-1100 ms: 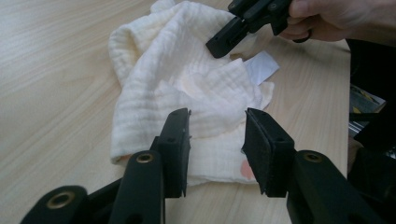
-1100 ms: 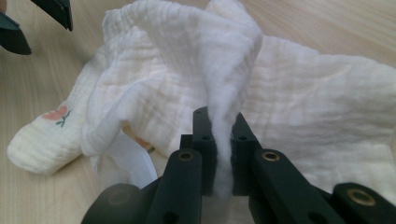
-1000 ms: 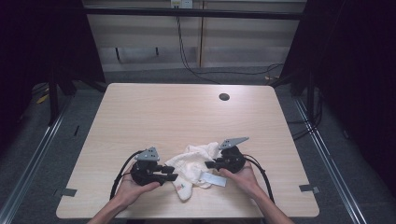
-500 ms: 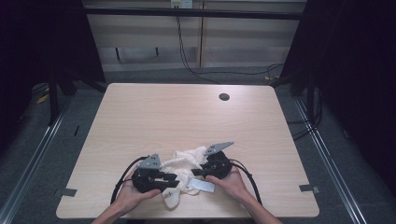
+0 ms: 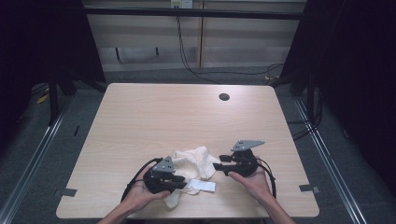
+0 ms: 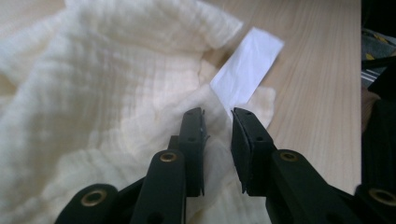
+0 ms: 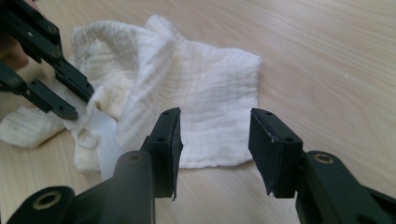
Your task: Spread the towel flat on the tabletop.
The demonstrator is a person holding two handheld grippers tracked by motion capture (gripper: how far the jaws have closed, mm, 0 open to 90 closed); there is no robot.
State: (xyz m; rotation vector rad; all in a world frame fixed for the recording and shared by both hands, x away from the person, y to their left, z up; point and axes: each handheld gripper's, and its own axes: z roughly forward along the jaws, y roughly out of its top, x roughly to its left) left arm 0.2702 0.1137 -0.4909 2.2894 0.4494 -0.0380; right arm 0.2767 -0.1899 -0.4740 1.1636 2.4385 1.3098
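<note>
A crumpled cream cloth (image 5: 192, 161) lies near the table's front edge, with a white label (image 5: 201, 186) sticking out beside it. My left gripper (image 5: 183, 180) rests on the cloth's front left. In the left gripper view its jaws (image 6: 217, 122) stand a narrow gap apart over the cloth (image 6: 93, 84), just short of the label (image 6: 247, 70). My right gripper (image 5: 217, 166) sits just right of the cloth. In the right gripper view it is wide open (image 7: 215, 130) and faces the flat edge of the cloth (image 7: 201, 88), not touching it. The left gripper (image 7: 81, 105) meets the cloth there.
The light wooden table (image 5: 163, 116) has a dark round hole (image 5: 224, 97) near its far edge. Cables (image 5: 187, 51) hang behind the table. Dark frame posts stand at both far corners.
The right gripper went left into the cloth, then drew back right with its jaws open. The left gripper edged right onto the cloth. The cloth bunched up and shifted slightly left.
</note>
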